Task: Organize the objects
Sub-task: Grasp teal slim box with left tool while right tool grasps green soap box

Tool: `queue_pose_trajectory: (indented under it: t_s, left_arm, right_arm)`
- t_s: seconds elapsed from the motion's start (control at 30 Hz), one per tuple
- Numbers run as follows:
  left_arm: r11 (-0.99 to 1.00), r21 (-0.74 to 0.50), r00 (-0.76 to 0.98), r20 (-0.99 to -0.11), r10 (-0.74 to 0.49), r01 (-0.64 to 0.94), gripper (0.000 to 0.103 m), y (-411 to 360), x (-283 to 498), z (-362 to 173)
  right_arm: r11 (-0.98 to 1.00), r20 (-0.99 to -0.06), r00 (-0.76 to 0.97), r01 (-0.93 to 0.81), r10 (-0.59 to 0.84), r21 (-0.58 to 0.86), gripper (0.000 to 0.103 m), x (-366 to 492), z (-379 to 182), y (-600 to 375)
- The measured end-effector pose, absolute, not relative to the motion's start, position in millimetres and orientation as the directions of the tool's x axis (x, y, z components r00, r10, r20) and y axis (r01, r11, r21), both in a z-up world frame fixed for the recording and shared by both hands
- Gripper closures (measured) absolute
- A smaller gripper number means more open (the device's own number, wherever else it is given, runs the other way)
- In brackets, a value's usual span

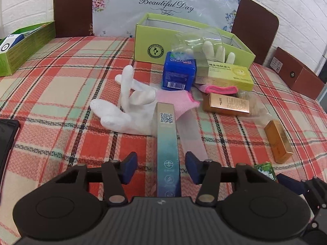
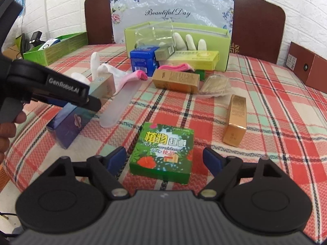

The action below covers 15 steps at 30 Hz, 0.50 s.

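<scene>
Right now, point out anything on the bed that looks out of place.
A clutter lies loose on the plaid cover instead of in the green box: a white glove with puffed fingers sticking up, pink socks, and gold cartons.

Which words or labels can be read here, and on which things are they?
"Beautiful Day": flowered sheet behind the table.
"GenRobot.AI": left tool.
"mentos", upside down: blue box.
"植物": green leafy box; its other lines are blurred.
Yellow-green carton and gold boxes: print too small.
</scene>
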<state>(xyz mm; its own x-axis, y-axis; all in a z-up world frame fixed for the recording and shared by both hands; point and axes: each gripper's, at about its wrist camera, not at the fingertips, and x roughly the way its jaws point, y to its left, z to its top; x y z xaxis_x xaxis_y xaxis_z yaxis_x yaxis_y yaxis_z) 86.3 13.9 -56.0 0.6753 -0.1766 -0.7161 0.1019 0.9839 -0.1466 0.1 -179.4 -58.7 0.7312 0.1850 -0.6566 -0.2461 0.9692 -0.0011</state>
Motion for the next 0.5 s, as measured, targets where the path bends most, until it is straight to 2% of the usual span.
queue_pose_trajectory:
  t_s: [0.17,0.23,0.27,0.47,0.5]
  left_arm:
    - [0.991,-0.097,0.671,-0.729,-0.135,0.094,0.053,11.1,86.7,-63.5]
    - [0.990,-0.101,0.673,-0.726,-0.142,0.100,0.059,12.6,86.1,-65.1]
    - [0.989,-0.098,0.673,-0.725,-0.145,0.107,0.065,12.5,86.1,-64.8]
    - [0.990,-0.087,0.680,-0.720,-0.139,0.110,0.065,10.0,90.7,-67.2]
    - [0.990,-0.086,0.682,-0.718,-0.141,0.114,0.072,9.5,89.6,-66.6]
  right_arm:
    - [0.974,-0.668,0.725,-0.227,0.168,-0.001,0.032,6.9,-62.2,-177.7]
    - [0.976,-0.673,0.722,-0.219,0.164,0.002,0.033,8.9,-63.5,-177.9]
    - [0.977,-0.672,0.723,-0.215,0.160,0.000,0.034,9.2,-63.4,-177.6]
    - [0.978,-0.678,0.721,-0.208,0.147,-0.009,0.040,10.2,-63.4,-174.1]
    - [0.978,-0.675,0.722,-0.210,0.151,-0.006,0.040,10.0,-63.6,-174.3]
